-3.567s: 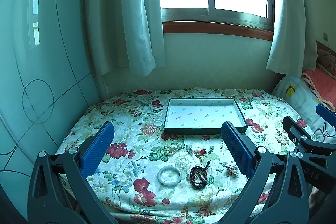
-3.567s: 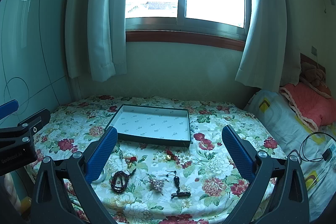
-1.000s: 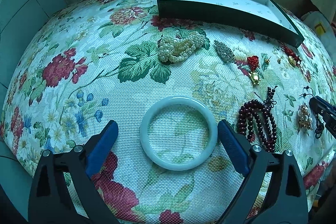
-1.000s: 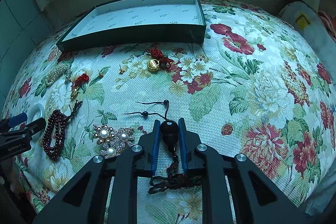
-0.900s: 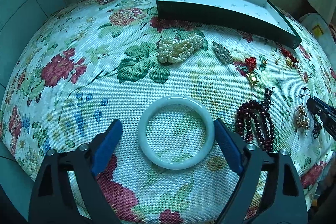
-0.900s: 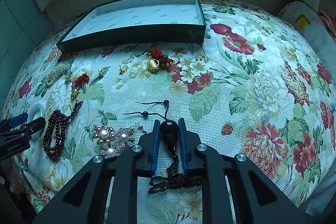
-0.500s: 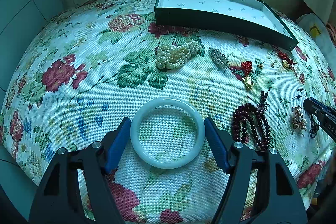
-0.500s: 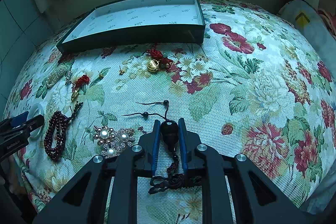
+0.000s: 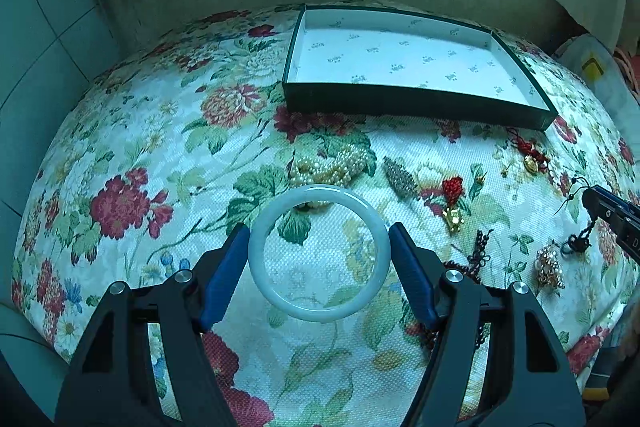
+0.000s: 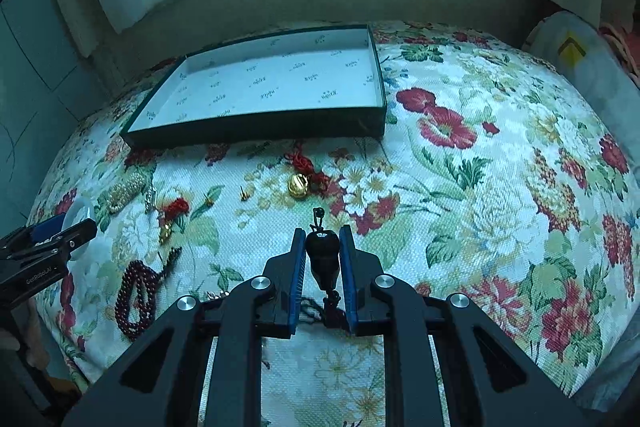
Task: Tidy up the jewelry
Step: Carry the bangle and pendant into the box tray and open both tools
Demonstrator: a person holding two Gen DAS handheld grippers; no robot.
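Left gripper (image 9: pixel 319 259) clamped across pale bangle (image 9: pixel 319 253): rigid, slick, likely brittle; best held at 2 opposite rim points. Right gripper (image 10: pixel 322 255) closed on dark pendant (image 10: pixel 322 255), cord limp.

Both wrist views look down close, sharing the tray (image 9: pixel 416 103)

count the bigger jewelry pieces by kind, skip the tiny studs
bangle: 1
bead strings (pearl, dark red): 2
brooches: 2
red knot charms: 2
black pendant: 1
total: 8
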